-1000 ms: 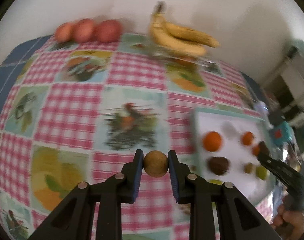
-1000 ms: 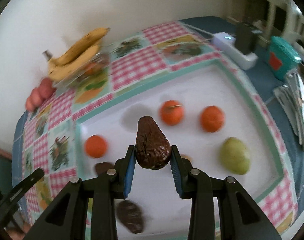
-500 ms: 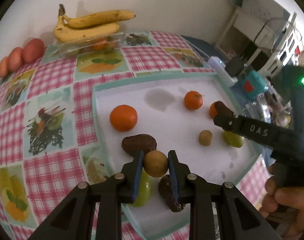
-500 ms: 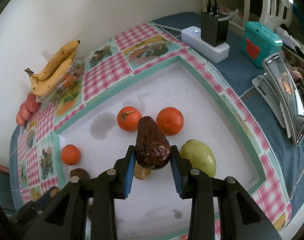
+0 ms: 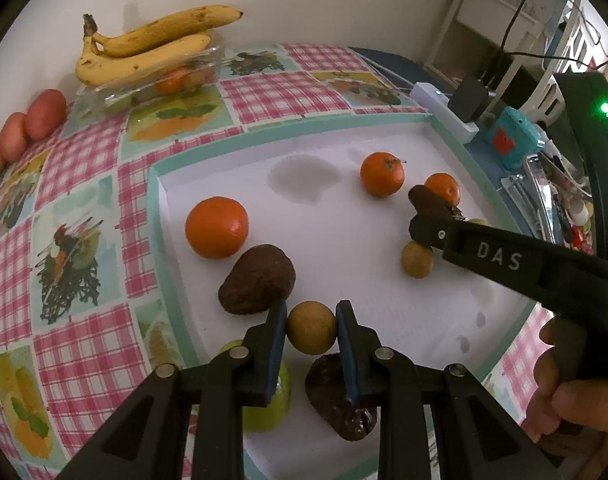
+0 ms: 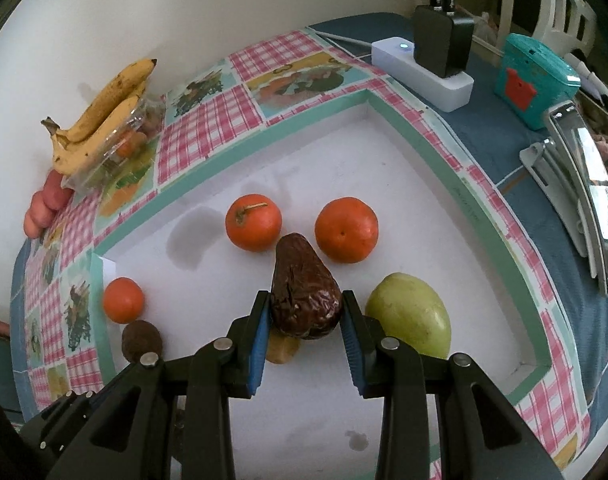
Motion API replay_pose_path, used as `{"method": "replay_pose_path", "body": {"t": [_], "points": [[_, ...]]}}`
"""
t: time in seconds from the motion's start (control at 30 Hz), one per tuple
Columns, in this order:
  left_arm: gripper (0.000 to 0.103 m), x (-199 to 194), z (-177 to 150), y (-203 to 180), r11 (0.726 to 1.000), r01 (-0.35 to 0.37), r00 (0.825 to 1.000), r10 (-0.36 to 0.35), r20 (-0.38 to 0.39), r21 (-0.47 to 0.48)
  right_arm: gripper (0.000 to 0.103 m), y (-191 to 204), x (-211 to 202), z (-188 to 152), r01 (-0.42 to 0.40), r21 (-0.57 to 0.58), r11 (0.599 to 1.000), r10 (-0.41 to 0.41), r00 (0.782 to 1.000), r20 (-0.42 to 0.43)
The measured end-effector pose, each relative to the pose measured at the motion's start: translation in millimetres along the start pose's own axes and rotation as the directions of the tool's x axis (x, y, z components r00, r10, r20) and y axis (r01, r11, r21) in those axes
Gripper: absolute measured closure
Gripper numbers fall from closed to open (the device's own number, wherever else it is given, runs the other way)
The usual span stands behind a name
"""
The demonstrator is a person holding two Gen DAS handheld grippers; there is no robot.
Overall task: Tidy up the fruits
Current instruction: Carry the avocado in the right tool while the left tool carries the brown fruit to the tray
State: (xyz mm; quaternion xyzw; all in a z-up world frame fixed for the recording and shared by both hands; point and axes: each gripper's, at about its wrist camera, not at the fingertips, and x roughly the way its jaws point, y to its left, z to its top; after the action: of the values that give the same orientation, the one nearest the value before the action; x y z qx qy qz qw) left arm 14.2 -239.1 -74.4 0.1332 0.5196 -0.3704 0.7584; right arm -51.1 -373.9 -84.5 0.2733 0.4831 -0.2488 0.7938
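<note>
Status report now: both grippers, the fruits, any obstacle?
Left gripper shut on small tan fruit. Right gripper shut on dark avocado. Both above white tray; green fruit and oranges close beneath.

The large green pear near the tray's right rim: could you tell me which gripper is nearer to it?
Right. The right gripper, shut on a wrinkled brown avocado, sits just beside the large green pear. The left gripper, holding a small round tan fruit, is across the tray.

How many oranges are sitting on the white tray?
3. One orange sits near the white tray's left edge, one with a stem in the middle, and one beside it on the right. More could hide under the grippers.
</note>
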Motion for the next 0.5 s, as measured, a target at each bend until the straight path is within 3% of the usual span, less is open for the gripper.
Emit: {"method": "replay_pose_path", "body": {"t": [0.5], "points": [[0.075,1.1,0.0,-2.1,1.0,-0.014,1.0,0.014,0.004,0.009,0.067,8.5,7.2,-1.4,0.027,-0.054,0.998,-0.027,1.0,-0.003]]}}
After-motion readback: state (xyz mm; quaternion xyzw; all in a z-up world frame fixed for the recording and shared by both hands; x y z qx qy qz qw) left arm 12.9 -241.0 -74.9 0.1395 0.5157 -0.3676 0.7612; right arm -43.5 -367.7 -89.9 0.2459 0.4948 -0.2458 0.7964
